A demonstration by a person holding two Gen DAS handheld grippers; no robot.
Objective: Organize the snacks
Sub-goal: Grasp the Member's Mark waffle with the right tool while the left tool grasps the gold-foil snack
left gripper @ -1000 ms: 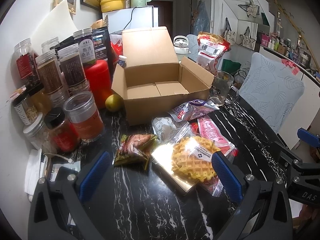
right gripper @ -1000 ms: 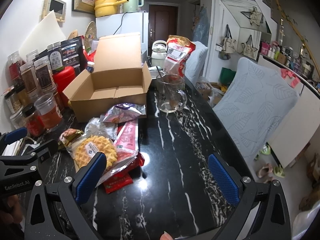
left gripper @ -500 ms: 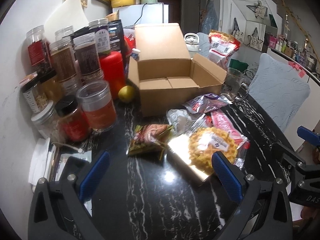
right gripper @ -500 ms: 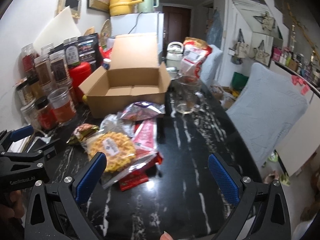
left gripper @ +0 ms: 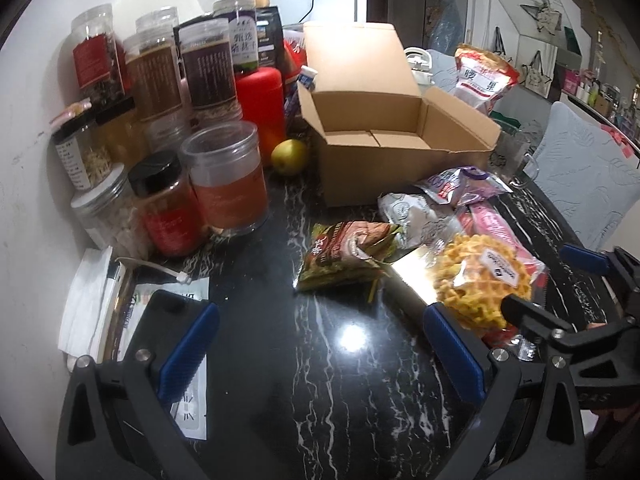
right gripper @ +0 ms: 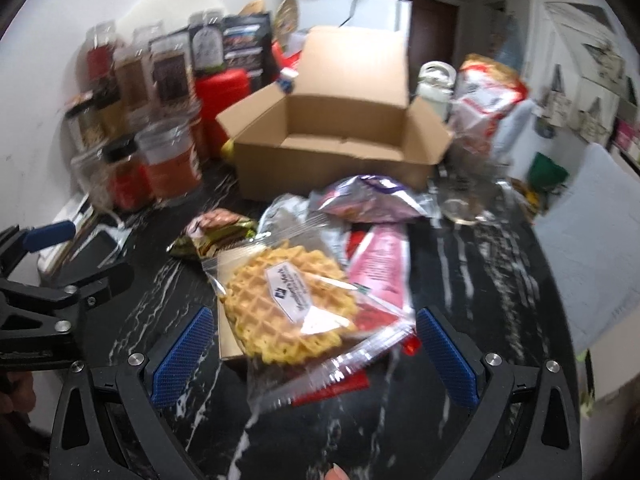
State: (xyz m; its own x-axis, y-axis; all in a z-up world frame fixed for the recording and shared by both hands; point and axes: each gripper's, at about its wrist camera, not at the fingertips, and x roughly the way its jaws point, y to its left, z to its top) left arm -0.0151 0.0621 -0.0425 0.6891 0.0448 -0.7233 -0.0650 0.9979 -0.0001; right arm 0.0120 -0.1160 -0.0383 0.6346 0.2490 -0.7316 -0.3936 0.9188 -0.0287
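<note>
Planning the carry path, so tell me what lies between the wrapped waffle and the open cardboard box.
In the right wrist view, a pink packet and a purple foil pouch lie between the clear-wrapped round waffle and the empty brown cardboard box.

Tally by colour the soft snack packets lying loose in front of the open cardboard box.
Purple foil packet: 1
Silver packet: 1
Green-and-brown packet: 1
Clear-wrapped yellow waffle: 1
Pink packet: 1
Red packet, mostly hidden beneath: 1
Total: 6
</note>
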